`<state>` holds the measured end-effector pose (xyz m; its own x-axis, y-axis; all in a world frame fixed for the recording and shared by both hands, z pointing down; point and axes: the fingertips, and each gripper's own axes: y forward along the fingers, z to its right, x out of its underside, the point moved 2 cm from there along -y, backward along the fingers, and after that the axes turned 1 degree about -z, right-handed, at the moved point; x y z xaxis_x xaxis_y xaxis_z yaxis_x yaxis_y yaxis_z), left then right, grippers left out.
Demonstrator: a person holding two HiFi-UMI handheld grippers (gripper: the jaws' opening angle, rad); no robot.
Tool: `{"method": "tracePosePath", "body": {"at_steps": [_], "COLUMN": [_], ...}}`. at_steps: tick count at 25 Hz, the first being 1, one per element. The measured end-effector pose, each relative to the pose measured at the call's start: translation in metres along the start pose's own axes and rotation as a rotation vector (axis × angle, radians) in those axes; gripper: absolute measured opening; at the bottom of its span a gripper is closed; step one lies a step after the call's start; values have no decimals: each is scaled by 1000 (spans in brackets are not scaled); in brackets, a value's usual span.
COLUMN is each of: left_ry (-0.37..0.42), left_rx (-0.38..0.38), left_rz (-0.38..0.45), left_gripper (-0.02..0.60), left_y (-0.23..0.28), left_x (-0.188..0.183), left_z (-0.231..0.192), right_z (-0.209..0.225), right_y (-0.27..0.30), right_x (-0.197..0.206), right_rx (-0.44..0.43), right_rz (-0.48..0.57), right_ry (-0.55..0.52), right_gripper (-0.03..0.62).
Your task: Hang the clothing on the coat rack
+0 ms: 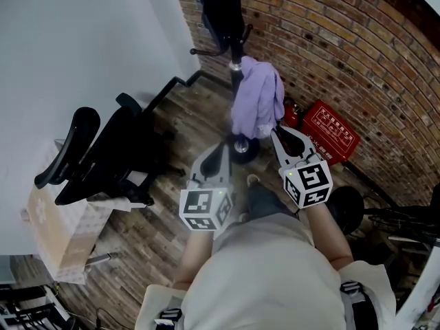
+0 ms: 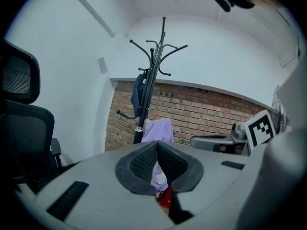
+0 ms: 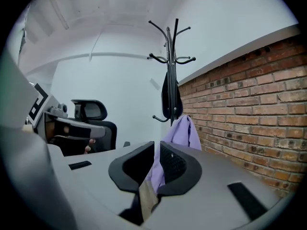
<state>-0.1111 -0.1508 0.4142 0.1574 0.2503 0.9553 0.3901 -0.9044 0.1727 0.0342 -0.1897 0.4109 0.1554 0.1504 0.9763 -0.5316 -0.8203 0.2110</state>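
Both your arms reach forward from your chest, side by side, grippers aimed at the rack (image 1: 236,43) in the far corner. Your left gripper (image 2: 157,143) has its jaws pressed together at the tips with nothing between them. It sits nearer to you than the right one and points at the rack's base. Your right gripper (image 3: 154,147) is closed to a thin slit, also on nothing. It is farther out, and its tips are near the lower right edge of the purple garment (image 1: 256,98). That garment hangs on the rack, draped low against the pole, clear of both grippers. A dark item (image 1: 210,5) hangs higher up. A black chair (image 1: 103,150) stands on the left and a red box (image 1: 330,130) by the brick wall (image 1: 344,47) on the right.
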Motion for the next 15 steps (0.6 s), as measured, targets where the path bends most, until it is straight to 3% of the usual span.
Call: {"method": "tracePosePath", "body": {"at_steps": [15], "left_ry": [27], "left_rx": [20], "left_rz": [9], "left_gripper": [3], "left_y": [-39], "left_x": [11], "left_z": [24], "right_z": [-31], "right_y": [-61], "right_x": [-6], "right_rx": [-9], "right_rz": [70], "right_ry": [12], "right_gripper": [6]}}
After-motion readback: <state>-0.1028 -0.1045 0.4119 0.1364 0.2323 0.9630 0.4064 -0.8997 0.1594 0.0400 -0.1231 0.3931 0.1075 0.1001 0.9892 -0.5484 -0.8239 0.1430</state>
